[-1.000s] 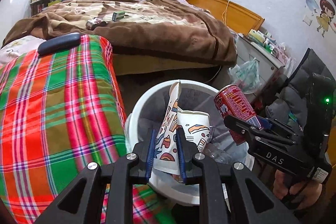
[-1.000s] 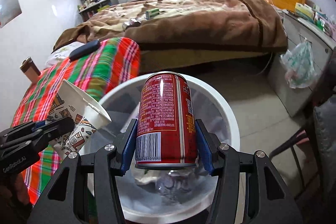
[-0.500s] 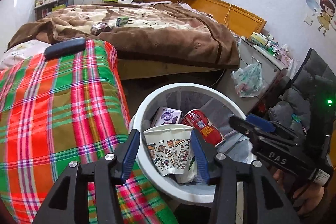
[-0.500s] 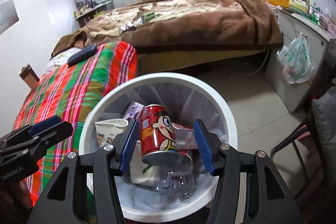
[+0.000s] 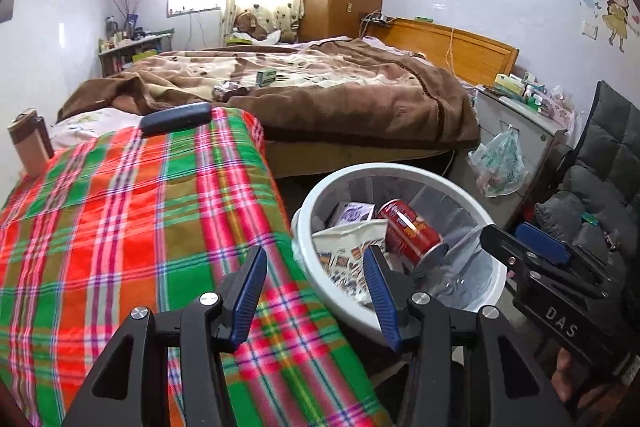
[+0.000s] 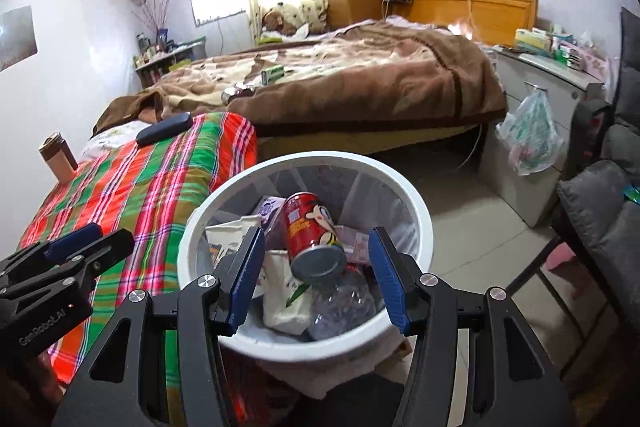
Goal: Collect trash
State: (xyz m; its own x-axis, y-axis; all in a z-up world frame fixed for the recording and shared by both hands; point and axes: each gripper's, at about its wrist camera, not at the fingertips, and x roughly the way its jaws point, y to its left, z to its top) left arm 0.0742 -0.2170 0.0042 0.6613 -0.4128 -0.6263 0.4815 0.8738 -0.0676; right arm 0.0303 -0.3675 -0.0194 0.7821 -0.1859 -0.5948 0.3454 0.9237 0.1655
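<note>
A white waste bin point(image 5: 400, 167) point(image 6: 320, 159) stands on the floor beside a plaid-covered bed. Inside it lie a red can point(image 5: 408, 231) point(image 6: 308, 231), a printed paper cup point(image 5: 348, 243) point(image 6: 230, 227), a small purple box point(image 5: 354, 213) point(image 6: 268, 207) and a clear plastic bottle point(image 6: 340, 303). My left gripper point(image 5: 314, 251) point(image 6: 88, 243) is open and empty, hanging over the bin's left rim and the plaid blanket. My right gripper point(image 6: 317, 233) point(image 5: 532, 251) is open and empty above the bin, with the can lying well below its jaws.
The plaid blanket point(image 5: 120, 227) carries a black case point(image 5: 176, 117) and a brown flask point(image 5: 30, 143). Behind it is a bed under a brown blanket point(image 5: 340, 95) with a green box point(image 5: 266, 75). A plastic bag point(image 6: 532, 139) hangs on a grey cabinet; a grey chair point(image 6: 600, 211) stands at right.
The left gripper let go of the paper cup and the right let go of the red can; both now lie in the bin. Both grippers drew back, the left swinging toward the plaid blanket.
</note>
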